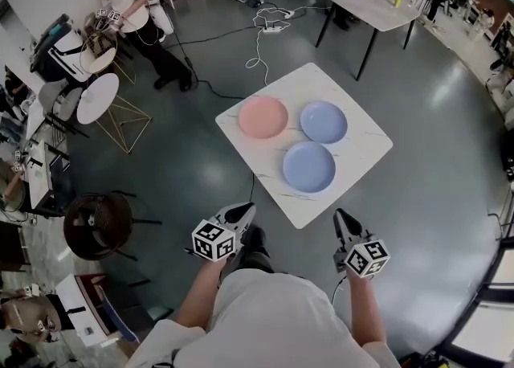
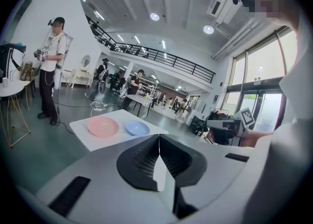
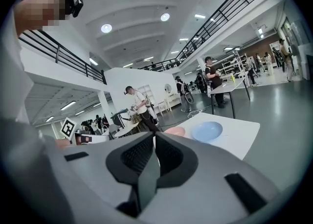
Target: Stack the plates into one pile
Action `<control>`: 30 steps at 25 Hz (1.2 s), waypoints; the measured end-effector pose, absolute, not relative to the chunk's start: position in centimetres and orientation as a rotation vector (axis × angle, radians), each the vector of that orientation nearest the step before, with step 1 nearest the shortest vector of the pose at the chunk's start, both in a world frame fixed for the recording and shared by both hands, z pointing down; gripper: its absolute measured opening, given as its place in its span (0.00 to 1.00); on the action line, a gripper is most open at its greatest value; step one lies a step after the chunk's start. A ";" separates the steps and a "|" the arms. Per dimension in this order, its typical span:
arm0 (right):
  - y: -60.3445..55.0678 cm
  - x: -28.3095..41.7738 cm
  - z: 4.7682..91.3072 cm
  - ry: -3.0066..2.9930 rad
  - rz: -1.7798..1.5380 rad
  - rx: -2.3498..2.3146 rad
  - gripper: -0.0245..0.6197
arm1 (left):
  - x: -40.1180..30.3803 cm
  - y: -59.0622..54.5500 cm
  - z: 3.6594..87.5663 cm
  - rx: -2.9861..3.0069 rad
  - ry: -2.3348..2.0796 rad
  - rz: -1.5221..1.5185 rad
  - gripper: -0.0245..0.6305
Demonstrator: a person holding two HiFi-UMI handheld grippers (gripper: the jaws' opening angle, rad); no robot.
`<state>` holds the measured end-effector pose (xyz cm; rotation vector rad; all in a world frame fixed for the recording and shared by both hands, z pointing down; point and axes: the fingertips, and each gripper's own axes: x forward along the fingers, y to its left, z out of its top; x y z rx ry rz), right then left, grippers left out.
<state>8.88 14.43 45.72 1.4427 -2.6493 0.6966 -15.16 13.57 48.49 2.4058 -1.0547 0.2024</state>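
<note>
Over the white table [image 1: 357,161], at twelve o'clock from the person, three plates lie apart in a triangle, none stacked yet: the pink plate [image 1: 263,116] at ten o'clock on the top, the far blue plate [image 1: 324,121] at two o'clock and the near blue plate [image 1: 308,167] at six o'clock. Lying flat and separate, each rim looks free to be pinched. The left tool [image 1: 243,212] and right tool [image 1: 343,220] hang short of the table's near corner, each with its jaws pressed together on nothing, probably because no plate is within reach. Only the head view shows all three plates. Each tool's own view shows the pink plate and one blue one, but makes the meeting jaws plain.
</note>
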 end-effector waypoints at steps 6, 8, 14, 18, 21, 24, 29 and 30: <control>10.3 6.2 45.8 -2.604 0.707 1.502 0.09 | -17.0 7.7 48.5 2.445 -0.966 0.233 0.06; 9.0 5.3 45.9 -2.588 0.706 1.531 0.09 | -17.8 5.9 48.6 2.458 -0.938 0.240 0.06; 6.3 2.9 46.1 -2.542 0.709 1.611 0.09 | -19.9 2.3 49.8 2.467 -0.840 0.268 0.06; 5.2 2.3 46.4 -2.518 0.704 1.626 0.09 | -19.7 0.5 50.3 2.489 -0.785 0.288 0.06; 4.7 2.1 46.5 -2.488 0.711 1.641 0.09 | -19.4 -0.2 50.3 2.494 -0.753 0.278 0.06; 4.1 1.9 46.3 -2.481 0.709 1.653 0.09 | -19.3 -0.7 50.8 2.482 -0.735 0.275 0.06; 3.6 2.5 46.7 -2.465 0.707 1.646 0.09 | -18.3 -1.4 51.5 2.475 -0.710 0.294 0.06; 3.4 2.8 46.9 -2.462 0.713 1.646 0.09 | -18.1 -1.6 51.7 2.472 -0.710 0.294 0.06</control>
